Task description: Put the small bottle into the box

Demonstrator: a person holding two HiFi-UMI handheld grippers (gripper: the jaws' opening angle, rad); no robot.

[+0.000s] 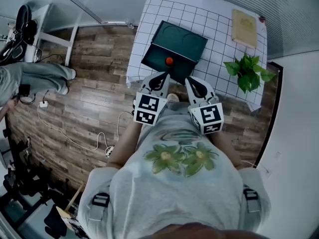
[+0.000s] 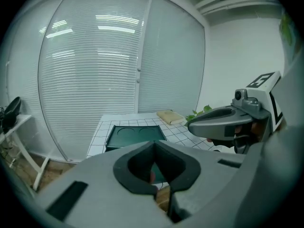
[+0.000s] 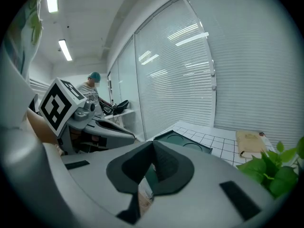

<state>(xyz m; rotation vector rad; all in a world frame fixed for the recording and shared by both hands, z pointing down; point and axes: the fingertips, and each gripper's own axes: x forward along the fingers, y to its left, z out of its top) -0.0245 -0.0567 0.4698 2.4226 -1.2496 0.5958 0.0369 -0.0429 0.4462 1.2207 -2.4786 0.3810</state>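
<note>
1. Outermost, at nine o'clock in the head view: a second person (image 1: 31, 76) on the wooden floor (image 1: 94, 108), with loose cables (image 1: 70, 136) nearby. None of this belongs to the task.
2. Left gripper (image 1: 163, 75): jaws pressed together, with nothing between the pads. It is raised just short of the table's near edge and its tips point toward twelve o'clock.
3. Small bottle (image 1: 169, 61): one item, seen only as a round orange-red spot. It lies inside the lower tray of the box (image 1: 185, 40), near the tray's middle. Only that round end shows, so its long axis is judged to stand upright, toward the camera. The task's placement looks done.
4. Box: dark green, hinged open, on the grid-patterned table (image 1: 214, 19). Its lid lies back at twelve o'clock and shows two round recesses.
5. Key relation: the bottle lies between twelve and one o'clock from the left gripper's tips, and at about ten o'clock from the right gripper's. The left is the nearer and has the straighter line in, so any further handling would fall to that hand.
6. Right gripper (image 1: 191, 81): jaws likewise closed on nothing. It is level with its partner and just beside it.
7. Tan flat pad (image 1: 244, 28): at the table's far corner, at one o'clock.
8. Potted plant (image 1: 247, 71): at three o'clock, well apart from the box.
</note>
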